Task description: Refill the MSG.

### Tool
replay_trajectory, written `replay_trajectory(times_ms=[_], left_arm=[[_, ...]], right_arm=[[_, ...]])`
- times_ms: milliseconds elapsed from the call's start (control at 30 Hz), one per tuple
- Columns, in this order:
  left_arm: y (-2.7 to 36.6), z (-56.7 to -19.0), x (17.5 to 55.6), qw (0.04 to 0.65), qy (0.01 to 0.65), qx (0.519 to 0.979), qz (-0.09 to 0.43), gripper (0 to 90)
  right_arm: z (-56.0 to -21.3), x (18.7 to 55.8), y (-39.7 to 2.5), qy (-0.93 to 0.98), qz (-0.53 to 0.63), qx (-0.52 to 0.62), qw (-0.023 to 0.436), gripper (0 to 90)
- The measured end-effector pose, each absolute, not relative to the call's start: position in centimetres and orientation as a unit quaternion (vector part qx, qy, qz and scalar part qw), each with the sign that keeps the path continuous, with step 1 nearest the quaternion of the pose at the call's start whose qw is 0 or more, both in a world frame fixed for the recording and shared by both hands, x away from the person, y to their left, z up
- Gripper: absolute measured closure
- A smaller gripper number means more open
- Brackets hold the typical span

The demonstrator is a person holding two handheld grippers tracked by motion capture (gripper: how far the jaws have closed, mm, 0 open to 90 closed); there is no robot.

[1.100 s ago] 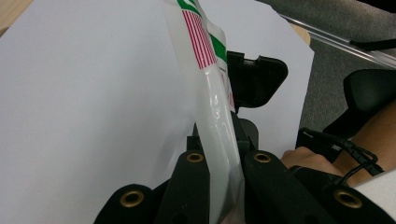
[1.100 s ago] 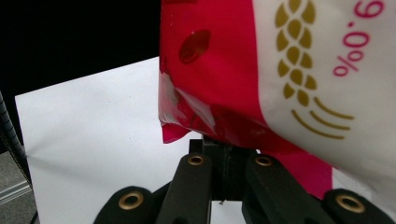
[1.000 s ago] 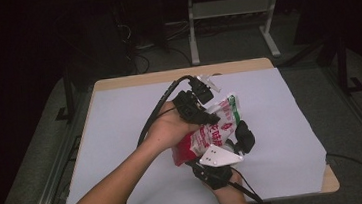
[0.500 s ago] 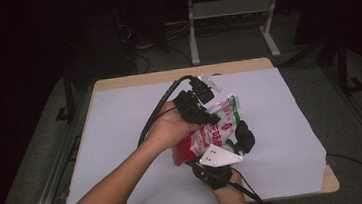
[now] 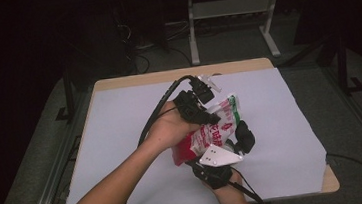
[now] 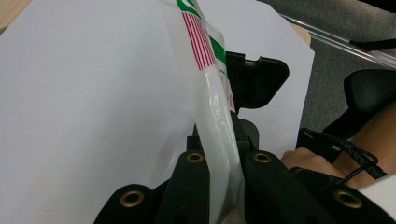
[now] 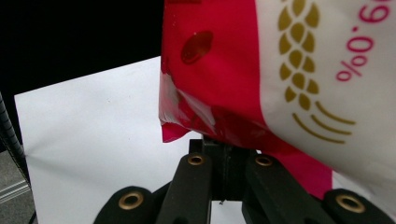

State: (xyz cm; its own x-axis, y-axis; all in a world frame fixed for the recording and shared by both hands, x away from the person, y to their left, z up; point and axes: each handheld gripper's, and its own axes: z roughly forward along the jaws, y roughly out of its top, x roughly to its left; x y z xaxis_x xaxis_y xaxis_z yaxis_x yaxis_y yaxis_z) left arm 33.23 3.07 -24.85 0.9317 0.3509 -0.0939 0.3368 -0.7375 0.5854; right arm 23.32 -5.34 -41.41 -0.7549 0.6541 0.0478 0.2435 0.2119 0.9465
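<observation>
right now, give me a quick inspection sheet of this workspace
surface: table under a white sheet, wood edge bare at the corners
job's things: red and white bag with green trim, held up between both grippers
clutter: nothing seen
grippers: left gripper shut on the bag's edge; right gripper at the bag's lower side, grip unclear
cables: black cable loops back from the left gripper; another trails off the near edge
surroundings: dark room, grey floor, metal frame behind the table
</observation>
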Motion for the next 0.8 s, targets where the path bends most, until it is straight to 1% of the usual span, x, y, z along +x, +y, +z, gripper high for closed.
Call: replay_trajectory(times_ms=[800], left_arm=[[3.04,-24.94,33.32,0.313,0.193,0.93,0.013,90.0]], right_arm=[[-41.39,23.29,-5.2,0.755,0.553,0.299,0.187,90.0]])
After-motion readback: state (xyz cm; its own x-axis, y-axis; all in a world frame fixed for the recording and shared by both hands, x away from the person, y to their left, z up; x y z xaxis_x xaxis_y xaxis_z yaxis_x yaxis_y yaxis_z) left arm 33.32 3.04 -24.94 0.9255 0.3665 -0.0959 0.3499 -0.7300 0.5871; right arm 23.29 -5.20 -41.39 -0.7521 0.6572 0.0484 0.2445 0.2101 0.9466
